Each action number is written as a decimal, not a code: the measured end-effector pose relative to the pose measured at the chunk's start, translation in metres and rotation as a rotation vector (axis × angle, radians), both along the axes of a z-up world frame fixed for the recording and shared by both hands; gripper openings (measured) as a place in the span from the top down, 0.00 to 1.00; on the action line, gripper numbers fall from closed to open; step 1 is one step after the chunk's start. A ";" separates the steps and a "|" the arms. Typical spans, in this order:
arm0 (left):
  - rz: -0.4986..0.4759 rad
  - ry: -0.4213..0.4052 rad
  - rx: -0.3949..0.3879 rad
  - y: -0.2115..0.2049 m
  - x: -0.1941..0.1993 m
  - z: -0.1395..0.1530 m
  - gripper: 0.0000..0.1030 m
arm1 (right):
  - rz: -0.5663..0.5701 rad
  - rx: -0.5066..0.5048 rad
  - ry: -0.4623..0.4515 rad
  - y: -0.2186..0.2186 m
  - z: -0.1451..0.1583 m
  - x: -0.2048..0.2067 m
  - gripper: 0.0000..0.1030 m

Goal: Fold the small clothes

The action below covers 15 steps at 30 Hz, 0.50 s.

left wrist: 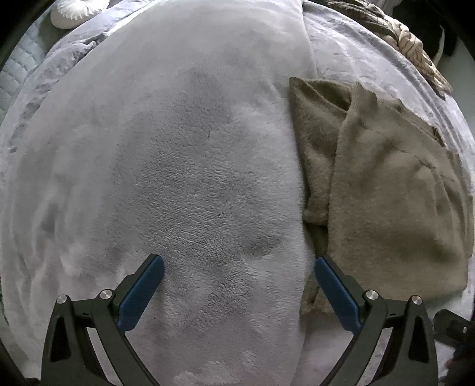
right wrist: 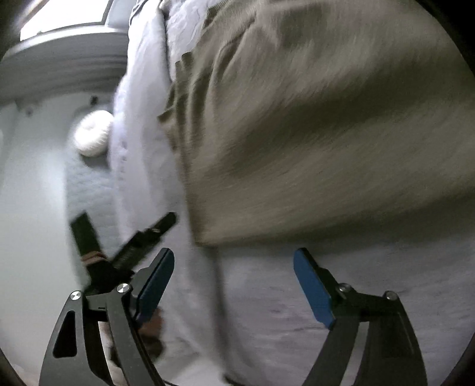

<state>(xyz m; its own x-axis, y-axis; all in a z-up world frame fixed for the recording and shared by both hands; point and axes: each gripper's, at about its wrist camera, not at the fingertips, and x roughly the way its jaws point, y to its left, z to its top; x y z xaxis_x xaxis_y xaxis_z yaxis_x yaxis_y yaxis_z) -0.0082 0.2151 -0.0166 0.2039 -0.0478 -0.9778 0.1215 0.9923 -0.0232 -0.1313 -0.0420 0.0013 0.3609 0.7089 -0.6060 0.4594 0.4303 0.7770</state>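
A tan fuzzy knit garment (left wrist: 386, 184) lies folded on the bed, right of a grey fleece blanket (left wrist: 178, 163). A ribbed cuff lies across its top. My left gripper (left wrist: 239, 261) points down over the blanket. It is open, with only fleece between its blue pads, and its right pad is close to the garment's near left edge. In the blurred right wrist view the garment (right wrist: 326, 133) fills the upper right. My right gripper (right wrist: 234, 252) is open just short of its near edge and holds nothing. The left gripper's black fingers (right wrist: 142, 237) show at the lower left there.
A lavender duvet (left wrist: 356, 53) lies under the blanket and garment. A white round cushion (left wrist: 77, 12) sits by the quilted headboard (left wrist: 14, 74) and appears as a cushion (right wrist: 92, 133) in the right view. A chunky knit throw (left wrist: 415, 44) lies along the far right edge.
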 end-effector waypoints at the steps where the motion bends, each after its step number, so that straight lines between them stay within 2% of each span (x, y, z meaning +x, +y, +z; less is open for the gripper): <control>1: 0.001 0.002 -0.006 0.001 0.000 0.000 0.01 | -0.014 0.024 0.001 0.005 -0.004 0.001 0.11; 8: -0.003 0.014 -0.010 0.008 0.000 0.002 0.01 | -0.082 0.120 0.025 0.030 -0.026 0.010 0.10; 15: -0.001 0.020 -0.024 0.009 -0.001 0.011 0.01 | -0.177 0.166 0.011 0.027 -0.031 0.016 0.10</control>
